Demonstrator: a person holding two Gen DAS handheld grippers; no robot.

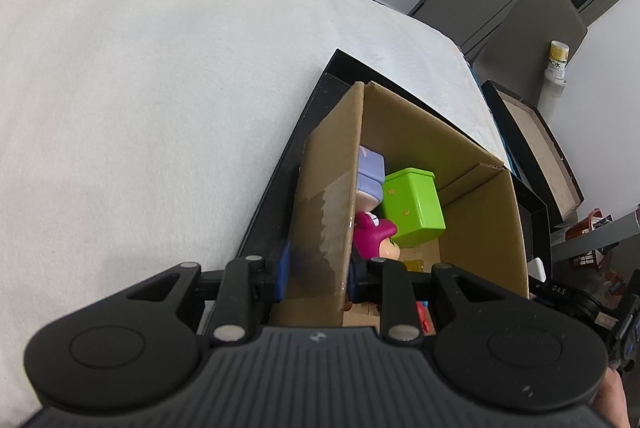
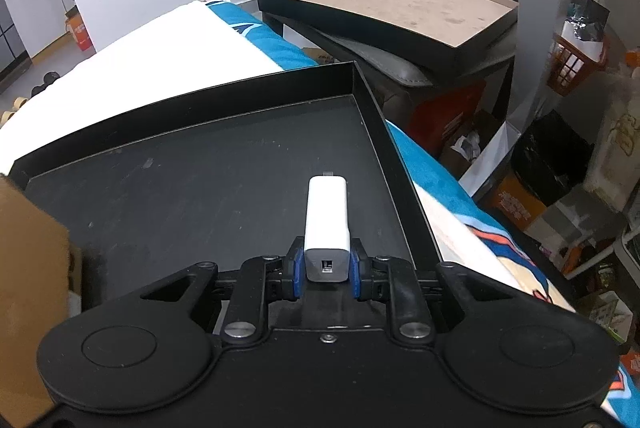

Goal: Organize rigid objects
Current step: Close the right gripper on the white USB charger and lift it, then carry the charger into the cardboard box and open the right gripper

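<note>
We hold the white charger (image 2: 327, 224) in the right gripper (image 2: 326, 270), whose blue pads (image 2: 298, 272) are closed on its near end, just behind the port face. It points away from us above the floor of the black tray (image 2: 200, 164); we cannot tell whether its far end rests on the tray. We judge it light, stiff and smooth-sided, so a grip this close to one end could let it pivot or slip; a hold nearer the middle would be steadier.

The left gripper (image 1: 316, 278) is clamped on the near wall of the cardboard box (image 1: 476, 188), steadying it inside the tray. In the box lie a green block (image 1: 414, 208), a purple toy (image 1: 371, 174) and a pink toy (image 1: 370, 232).

The box wall hides its near contents; small yellow and red items there are unidentifiable.
</note>
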